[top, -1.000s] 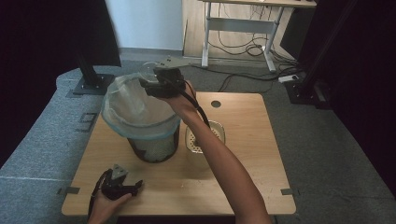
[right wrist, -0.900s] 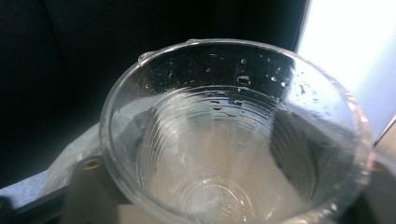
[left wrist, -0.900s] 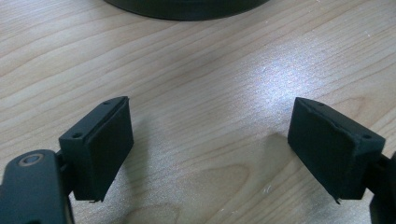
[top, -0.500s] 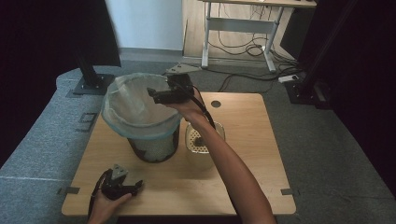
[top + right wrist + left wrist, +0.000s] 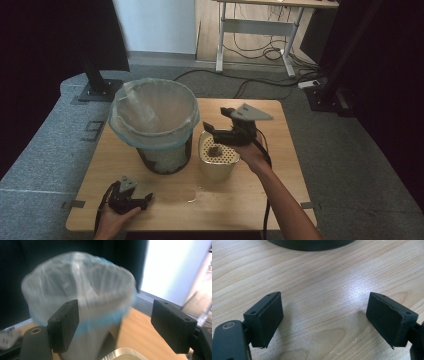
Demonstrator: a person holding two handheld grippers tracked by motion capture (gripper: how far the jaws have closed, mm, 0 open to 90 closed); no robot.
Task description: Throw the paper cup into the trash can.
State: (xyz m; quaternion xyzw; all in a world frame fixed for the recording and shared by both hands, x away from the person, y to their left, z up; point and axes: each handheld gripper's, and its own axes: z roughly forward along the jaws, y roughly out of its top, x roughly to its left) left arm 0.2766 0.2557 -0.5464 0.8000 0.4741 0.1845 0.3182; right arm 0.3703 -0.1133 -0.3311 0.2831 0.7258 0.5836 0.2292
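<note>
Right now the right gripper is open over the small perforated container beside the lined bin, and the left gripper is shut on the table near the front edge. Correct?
Not quite. The left gripper is open, not shut: the left gripper view shows its jaws wide apart over bare table. The rest holds: in the high view the right gripper is open over the perforated container beside the lined bin.

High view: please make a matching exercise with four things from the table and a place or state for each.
Things:
1. waste bin
2. cream container
3. left gripper
4. right gripper

Places or states:
a. held above the perforated lid
b. lined with a clear bag
c. resting open near the table's front edge
d. standing right of the bin

Pairs: 1-b, 2-d, 3-c, 4-a
</note>
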